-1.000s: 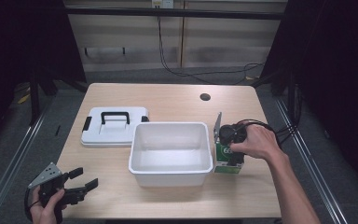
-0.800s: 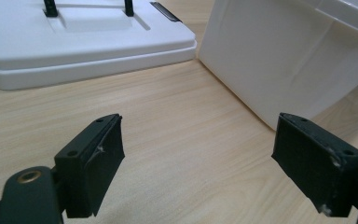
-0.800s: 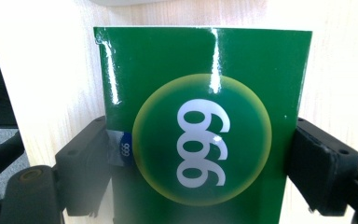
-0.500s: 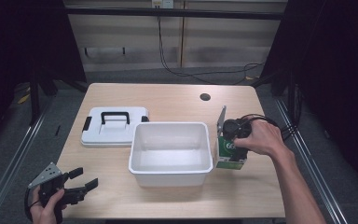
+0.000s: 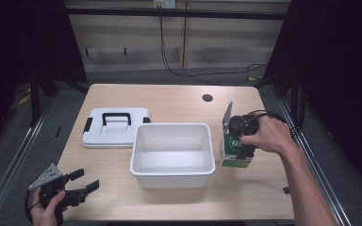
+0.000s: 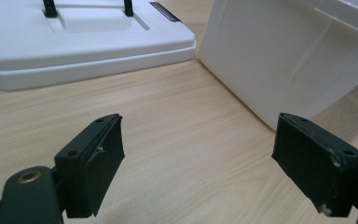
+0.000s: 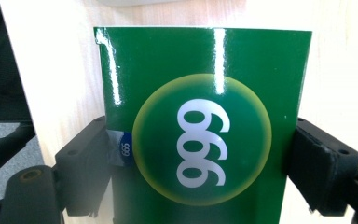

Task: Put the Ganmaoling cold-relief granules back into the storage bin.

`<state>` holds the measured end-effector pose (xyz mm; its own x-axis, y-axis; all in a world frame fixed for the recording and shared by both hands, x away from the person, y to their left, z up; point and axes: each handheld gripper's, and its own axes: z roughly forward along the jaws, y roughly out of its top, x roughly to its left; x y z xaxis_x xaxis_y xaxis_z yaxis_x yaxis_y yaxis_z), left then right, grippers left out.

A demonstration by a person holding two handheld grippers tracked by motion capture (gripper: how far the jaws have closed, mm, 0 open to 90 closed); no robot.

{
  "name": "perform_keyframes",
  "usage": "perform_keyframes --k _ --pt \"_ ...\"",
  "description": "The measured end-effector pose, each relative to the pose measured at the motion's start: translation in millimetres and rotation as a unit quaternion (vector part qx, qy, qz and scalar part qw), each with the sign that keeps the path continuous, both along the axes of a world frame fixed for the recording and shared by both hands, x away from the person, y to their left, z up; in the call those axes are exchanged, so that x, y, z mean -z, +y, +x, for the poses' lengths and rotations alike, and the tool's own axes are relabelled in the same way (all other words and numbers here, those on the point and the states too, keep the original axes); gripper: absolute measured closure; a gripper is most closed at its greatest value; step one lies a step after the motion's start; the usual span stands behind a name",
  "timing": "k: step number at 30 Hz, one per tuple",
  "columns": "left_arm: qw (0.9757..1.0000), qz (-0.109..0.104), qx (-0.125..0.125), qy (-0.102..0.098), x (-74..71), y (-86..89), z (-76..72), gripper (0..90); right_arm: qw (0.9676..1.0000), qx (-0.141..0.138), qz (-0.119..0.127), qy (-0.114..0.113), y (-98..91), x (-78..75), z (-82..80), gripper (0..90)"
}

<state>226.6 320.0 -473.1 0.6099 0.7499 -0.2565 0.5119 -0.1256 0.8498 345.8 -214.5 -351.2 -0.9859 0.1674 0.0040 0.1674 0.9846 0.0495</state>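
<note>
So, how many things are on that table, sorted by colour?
White: 2, the open white plastic bin and the flat white plastic lid with a black handle.
Green: 1, the glossy green cardboard box printed 999, held by the right gripper.
Total: 3 things on the light wooden table.
</note>
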Motion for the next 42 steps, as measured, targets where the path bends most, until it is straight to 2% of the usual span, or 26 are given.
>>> perform_keyframes --k 2,4,18,22,23,32,35,42 --pt "1.0000 0.001 0.001 -0.001 0.0 0.2 0.3 15.9 1.0000 0.007 -0.001 -0.002 -0.5 -3.0 -1.6 16.3" --pt "1.0000 0.000 0.000 -0.001 0.0 0.1 0.4 15.9 1.0000 -0.002 -0.003 -0.002 -1.5 -7.0 -0.9 16.3" --pt "1.0000 0.000 0.001 0.000 -0.3 -0.2 0.0 15.8 0.9999 -0.002 0.000 -0.010 -2.5 -30.4 -3.9 16.3" --pt "1.0000 0.000 0.000 0.000 -0.2 0.0 -0.2 15.9 0.9999 -0.001 -0.006 -0.012 -0.7 -35.7 -6.0 16.3" --pt "1.0000 0.000 0.000 0.000 -0.1 0.0 -0.1 15.8 0.9998 -0.009 -0.004 -0.016 -0.3 -36.5 -5.7 16.3" --pt "1.0000 -0.002 -0.002 0.000 0.1 0.3 0.1 15.8 0.9999 -0.012 -0.006 -0.009 3.8 -43.3 -4.0 16.3" --pt "1.0000 -0.002 -0.001 0.000 0.0 0.1 0.2 15.9 0.9998 -0.007 -0.010 -0.014 3.6 -51.8 -3.6 16.3" --pt "1.0000 0.001 0.000 -0.001 0.0 -0.1 0.0 15.9 0.9997 -0.014 -0.002 -0.021 5.7 -69.5 -3.1 16.3"
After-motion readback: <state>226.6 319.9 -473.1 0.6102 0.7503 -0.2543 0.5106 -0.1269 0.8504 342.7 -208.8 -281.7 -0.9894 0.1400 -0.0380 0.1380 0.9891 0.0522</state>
